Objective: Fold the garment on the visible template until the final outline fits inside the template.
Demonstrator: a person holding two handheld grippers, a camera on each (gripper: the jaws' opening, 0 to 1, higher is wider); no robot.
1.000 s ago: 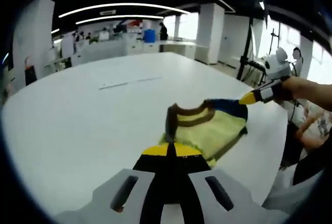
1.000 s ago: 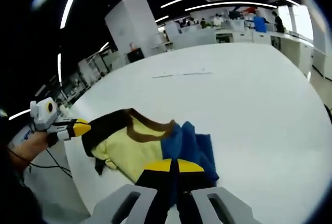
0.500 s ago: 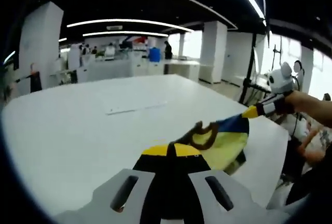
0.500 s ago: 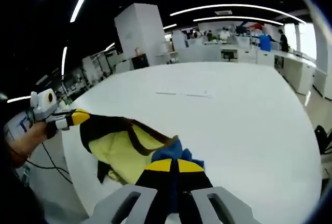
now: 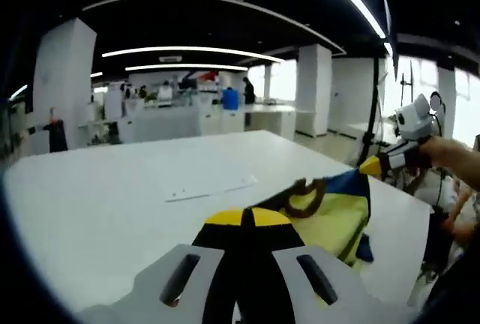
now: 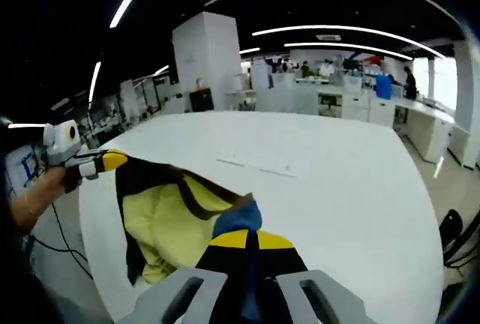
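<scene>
Yellow-and-blue garment [image 6: 161, 219] hangs stretched sideways between left tool [image 6: 112, 160] and right tool [image 6: 247, 238], both clamping it.

**Both tongs clamped, held apart**

The left tongs [image 5: 248, 217] are pressed together at their yellow tips, as are the right tongs [image 6: 248, 240]. Each hand grips its handle out to the side, the forearm extended; the right hand [image 5: 437, 149] is seen from the left gripper view.
</scene>
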